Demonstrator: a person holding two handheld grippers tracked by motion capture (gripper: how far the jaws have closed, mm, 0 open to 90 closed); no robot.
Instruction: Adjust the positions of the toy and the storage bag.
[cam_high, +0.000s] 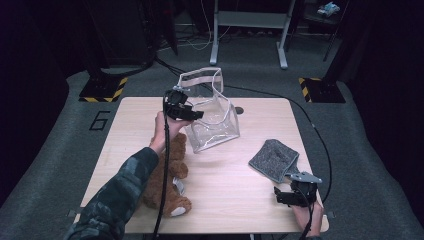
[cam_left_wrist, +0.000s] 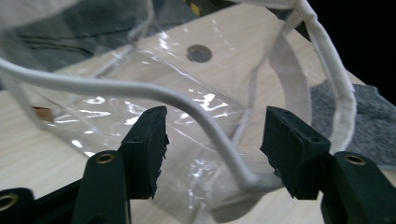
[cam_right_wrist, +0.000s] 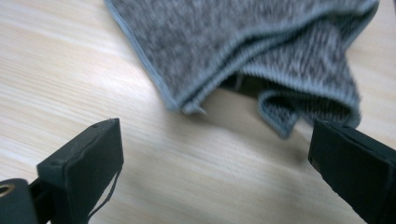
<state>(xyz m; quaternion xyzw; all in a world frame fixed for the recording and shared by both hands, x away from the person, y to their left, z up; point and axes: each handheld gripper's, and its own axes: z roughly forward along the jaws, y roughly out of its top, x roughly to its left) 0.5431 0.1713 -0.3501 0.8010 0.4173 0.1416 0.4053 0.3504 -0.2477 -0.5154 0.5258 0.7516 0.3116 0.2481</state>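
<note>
Holding at the near edge of a clear bag (cam_high: 212, 112), the left gripper (cam_high: 186, 111) has its jaws apart. In the left gripper view the bag's white corded rim (cam_left_wrist: 140, 91) runs between the pads (cam_left_wrist: 149, 140) and bends down close to the right-hand one; neither pad presses on it, so the gripper (cam_left_wrist: 212, 149) is open with the rim in the gap. The bag (cam_left_wrist: 177, 112) stands tilted at the middle of the far half of the surface (cam_high: 240, 195), its mouth open and its upper rim raised toward the far edge. A small dark round mark (cam_left_wrist: 199, 53) shows on the wood through the plastic.

A brown teddy (cam_high: 167, 182) lies on the near left part of the surface, just under the left forearm (cam_high: 125, 185) in its camouflage sleeve.

The right gripper (cam_high: 295, 196) rests low at the near right corner, jaws wide open with nothing between them. In the right gripper view a folded grey cloth (cam_right_wrist: 261, 51) lies on the wood just beyond the gripper (cam_right_wrist: 215, 158), not touching either jaw. From above, the cloth (cam_high: 274, 159) sits right of the bag and apart from it.
</note>
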